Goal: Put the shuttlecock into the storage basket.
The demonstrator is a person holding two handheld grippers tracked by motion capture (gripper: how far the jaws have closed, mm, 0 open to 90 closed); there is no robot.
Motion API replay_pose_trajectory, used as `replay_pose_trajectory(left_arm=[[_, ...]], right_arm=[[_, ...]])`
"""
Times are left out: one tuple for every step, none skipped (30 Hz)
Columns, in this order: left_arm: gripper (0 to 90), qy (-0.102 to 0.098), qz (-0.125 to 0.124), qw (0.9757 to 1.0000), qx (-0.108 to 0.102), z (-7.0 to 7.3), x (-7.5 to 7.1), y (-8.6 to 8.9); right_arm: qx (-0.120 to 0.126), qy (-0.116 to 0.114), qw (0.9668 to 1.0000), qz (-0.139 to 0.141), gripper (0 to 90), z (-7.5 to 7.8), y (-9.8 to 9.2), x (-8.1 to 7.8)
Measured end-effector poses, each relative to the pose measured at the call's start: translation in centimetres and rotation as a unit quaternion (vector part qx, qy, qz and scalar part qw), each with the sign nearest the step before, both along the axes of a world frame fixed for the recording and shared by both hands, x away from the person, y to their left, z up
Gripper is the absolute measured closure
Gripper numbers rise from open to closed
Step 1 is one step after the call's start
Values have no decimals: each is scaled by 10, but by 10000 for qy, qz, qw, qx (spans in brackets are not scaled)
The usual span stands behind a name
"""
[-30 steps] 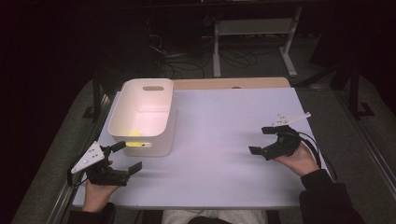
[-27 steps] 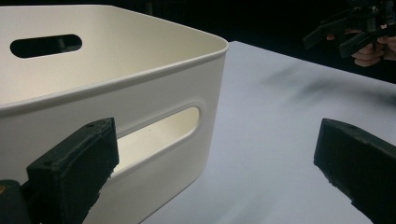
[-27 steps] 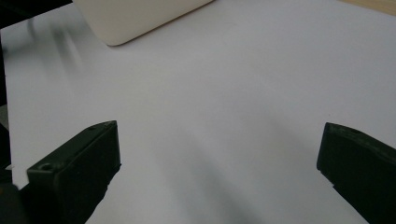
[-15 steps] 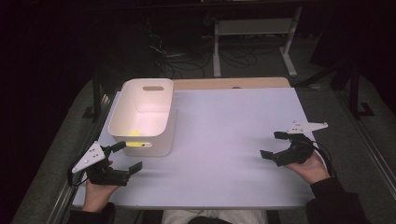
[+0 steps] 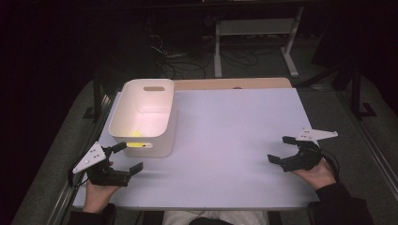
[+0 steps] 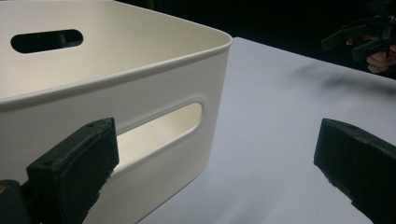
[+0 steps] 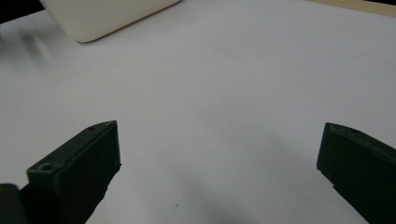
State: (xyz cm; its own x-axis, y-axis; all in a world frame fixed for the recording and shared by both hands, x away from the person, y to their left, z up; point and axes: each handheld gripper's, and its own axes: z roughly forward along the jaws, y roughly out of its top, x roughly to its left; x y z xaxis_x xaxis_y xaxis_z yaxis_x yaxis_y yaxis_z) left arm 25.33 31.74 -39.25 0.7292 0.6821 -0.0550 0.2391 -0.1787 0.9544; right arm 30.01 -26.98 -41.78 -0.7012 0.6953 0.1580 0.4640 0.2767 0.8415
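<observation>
Two grippers in play, both with jaws spread wide and nothing between them. I see my left gripper [image 5: 123, 159] at the lower left of the high view, hand [image 5: 96, 194] under it, grey plate on top. It sits just beside the near wall of the white bin [image 5: 162, 136], apart from it as far as I can tell. In the left gripper view the bin [image 6: 154, 74] takes up the upper left of the frame, its handle slot close behind the left jaw; the right jaw stands over bare white table [image 6: 280, 140].

Bin is upright, in the left-centre part of the high view, near the table's left edge. Something yellow [image 5: 135, 134] lies on its floor by the near wall and shows through the handle slot; too small to identify.

My right gripper [image 5: 282, 151] is at the lower right of the high view, well apart from the bin, low over the table [image 5: 234, 131]. Right gripper view: open tabletop [image 7: 210, 93] between the jaws, a corner of the bin [image 7: 102, 16] at the upper left of the frame.
</observation>
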Motion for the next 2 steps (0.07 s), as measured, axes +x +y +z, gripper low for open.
replay_pose_trajectory(left_arm=[[0, -1, 3, 10000, -9, 0, 0, 0], [0, -8, 0, 10000, -9, 0, 0, 0]], right_arm=[[7, 8, 10000, -1, 0, -1, 0, 0], [-2, 19, 10000, -4, 0, -1, 0, 0]])
